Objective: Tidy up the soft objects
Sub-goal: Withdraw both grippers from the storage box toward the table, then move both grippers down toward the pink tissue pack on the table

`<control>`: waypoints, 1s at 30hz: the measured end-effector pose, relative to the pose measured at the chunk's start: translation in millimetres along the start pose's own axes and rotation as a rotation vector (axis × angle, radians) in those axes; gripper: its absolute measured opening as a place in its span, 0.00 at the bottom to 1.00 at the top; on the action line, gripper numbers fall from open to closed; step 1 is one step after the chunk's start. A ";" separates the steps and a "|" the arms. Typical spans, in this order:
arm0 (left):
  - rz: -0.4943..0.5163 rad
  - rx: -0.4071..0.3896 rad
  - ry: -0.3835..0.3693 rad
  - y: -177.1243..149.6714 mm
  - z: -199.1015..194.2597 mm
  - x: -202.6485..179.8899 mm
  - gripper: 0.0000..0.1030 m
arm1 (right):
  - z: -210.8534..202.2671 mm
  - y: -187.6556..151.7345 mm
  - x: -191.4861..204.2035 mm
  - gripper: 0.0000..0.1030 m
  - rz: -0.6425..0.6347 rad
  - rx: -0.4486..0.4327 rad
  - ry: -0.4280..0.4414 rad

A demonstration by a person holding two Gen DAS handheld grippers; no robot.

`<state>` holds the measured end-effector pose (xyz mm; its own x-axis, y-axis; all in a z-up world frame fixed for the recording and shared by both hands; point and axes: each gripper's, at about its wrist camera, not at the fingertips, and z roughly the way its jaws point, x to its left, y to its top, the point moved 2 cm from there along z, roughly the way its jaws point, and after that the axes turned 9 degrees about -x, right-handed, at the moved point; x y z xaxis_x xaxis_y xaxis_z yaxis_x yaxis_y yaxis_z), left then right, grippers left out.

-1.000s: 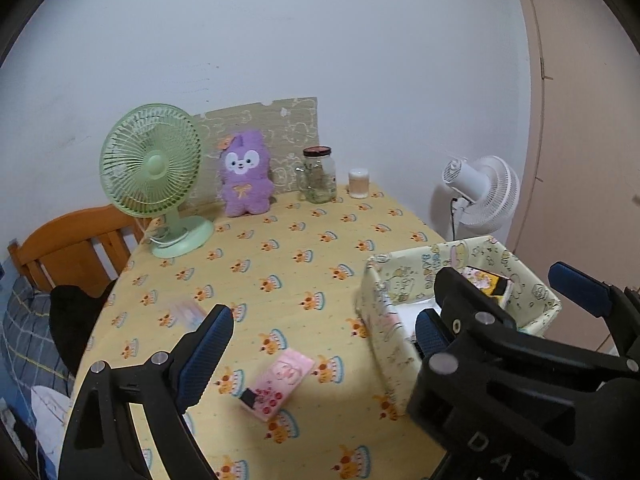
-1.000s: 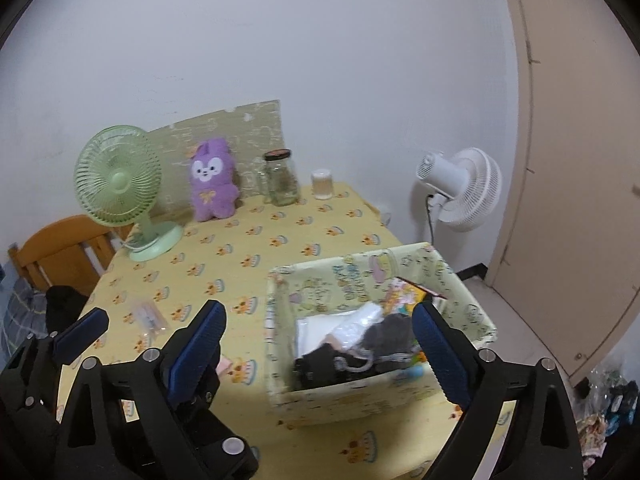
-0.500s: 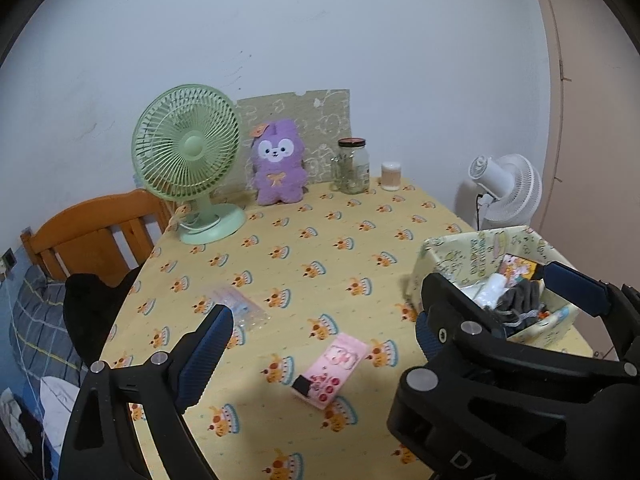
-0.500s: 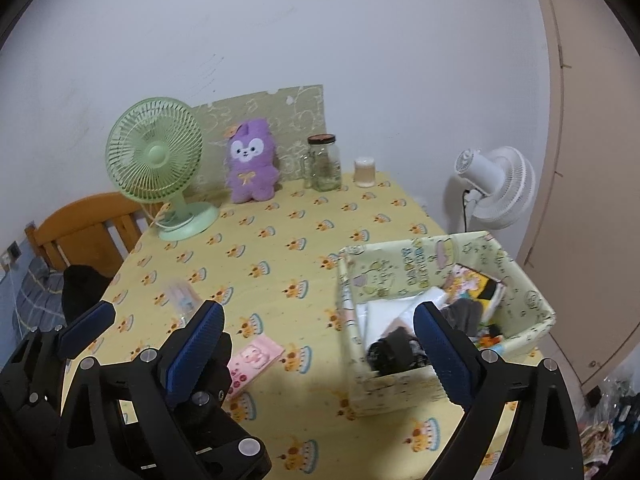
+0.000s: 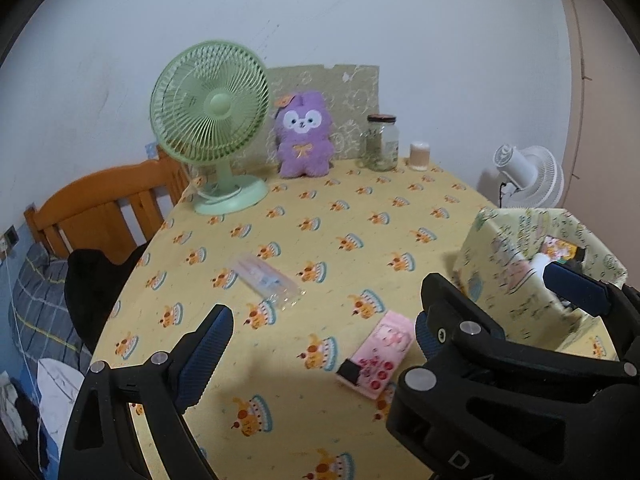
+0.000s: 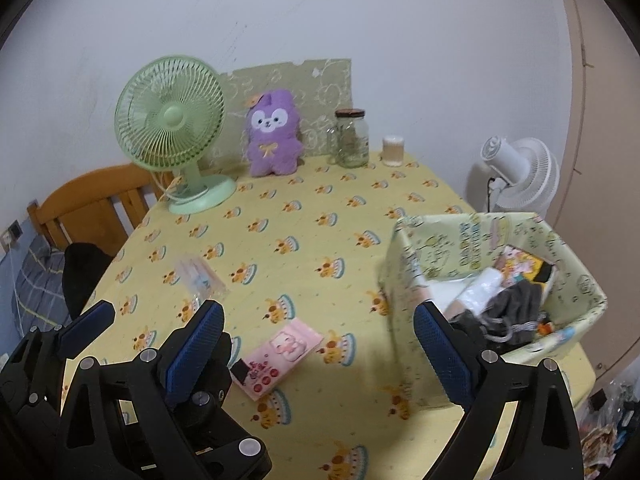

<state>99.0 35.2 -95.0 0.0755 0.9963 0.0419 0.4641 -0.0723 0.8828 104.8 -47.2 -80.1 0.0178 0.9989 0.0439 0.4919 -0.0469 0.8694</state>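
Observation:
A purple plush toy [image 5: 305, 136] [image 6: 273, 135] sits upright at the far edge of the yellow-clothed table [image 5: 360, 216], against a patterned board. A pale fabric box [image 6: 496, 280] [image 5: 532, 264] at the right holds dark soft items [image 6: 508, 312] and white ones. A pink packet [image 5: 378, 354] [image 6: 280, 354] and a clear packet [image 5: 268, 280] [image 6: 200, 276] lie on the cloth. My left gripper [image 5: 320, 344] is open and empty above the near table. My right gripper [image 6: 316, 344] is open and empty, beside the box.
A green desk fan [image 5: 210, 120] [image 6: 172, 120] stands at the far left. A glass jar [image 5: 382, 142] and a small cup [image 5: 419, 156] stand at the back. A white floor fan [image 5: 528, 178] is right of the table, a wooden chair [image 5: 100, 208] with dark cloth left.
Both grippers have swung left and drawn back: the fan, plush and packets shifted right in view, and the box moved toward the right edge. Both stay open.

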 end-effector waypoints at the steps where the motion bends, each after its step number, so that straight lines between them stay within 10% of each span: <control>1: -0.004 0.008 0.000 -2.7 3.1 2.8 0.91 | 3.2 -2.1 1.5 0.95 -0.003 0.009 0.001; 22: -0.028 0.171 0.087 -48.9 55.7 38.7 0.86 | 76.8 -44.0 27.2 0.93 0.001 0.233 0.015; 30: -0.035 0.249 0.085 -63.7 71.0 41.5 0.84 | 97.9 -59.4 35.6 0.69 -0.001 0.342 0.065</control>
<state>135.3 77.7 -182.7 -0.0140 0.9980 0.0624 0.6686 -0.0371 0.7427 161.5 -8.3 -178.4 -0.0331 0.9959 0.0842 0.7552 -0.0303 0.6548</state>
